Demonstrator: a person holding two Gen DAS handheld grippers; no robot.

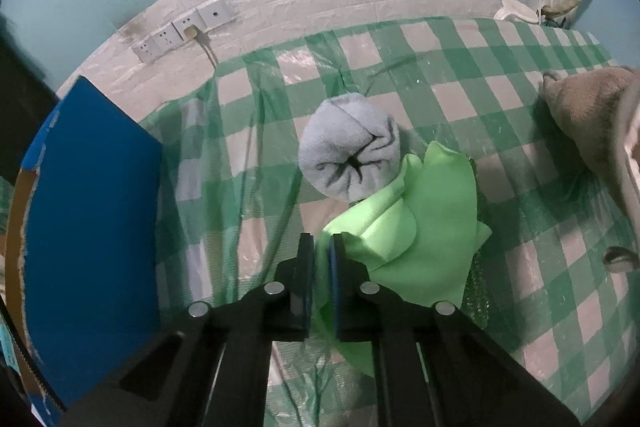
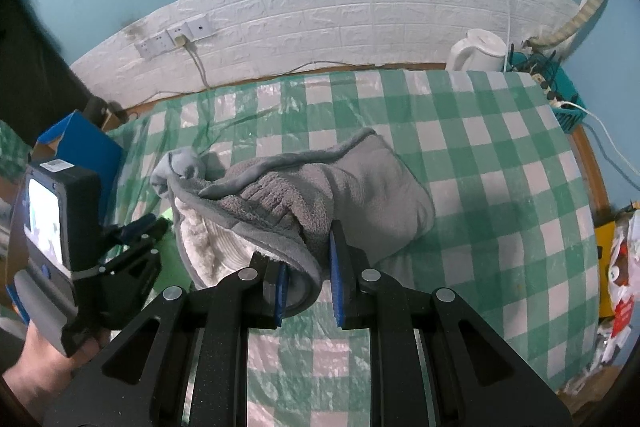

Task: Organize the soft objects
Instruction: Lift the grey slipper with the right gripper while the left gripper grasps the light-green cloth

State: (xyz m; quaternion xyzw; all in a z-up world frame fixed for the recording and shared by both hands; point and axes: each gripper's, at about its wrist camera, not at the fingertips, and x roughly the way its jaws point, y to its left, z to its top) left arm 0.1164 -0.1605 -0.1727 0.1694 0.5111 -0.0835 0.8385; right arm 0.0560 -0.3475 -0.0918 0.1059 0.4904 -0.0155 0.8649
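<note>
Two grippers were on the checked tablecloth (image 2: 480, 147), each busy with its own soft thing. The left gripper (image 1: 322, 247) had its jaws drawn narrow on an edge of the green cloth (image 1: 432, 227), which lay crumpled just ahead, touching the rolled pale-blue towel (image 1: 350, 151) behind it; whether fabric was truly pinched I could not be sure, but it looked that way. The right gripper (image 2: 306, 275) stood with its jaws moderately apart, the hem of the grey fleece blanket (image 2: 360, 187) between its blue pads (image 2: 338, 275), the left pad touching the hem while a gap showed on the right, so that was no firm hold. The blanket sat bunched mid-table, its white lining showing at the near left. To do this well, I judged, the right jaws should close on the doubled hem rather than one loose layer, then lift slowly so the bulk did not drag the towel. A blue cardboard box (image 1: 92, 207) stood at the left edge, a likely home. Writing? None readable; the label on the left gripper's body was too small, and the kettle (image 2: 478, 53) carried no visible mark.
</note>
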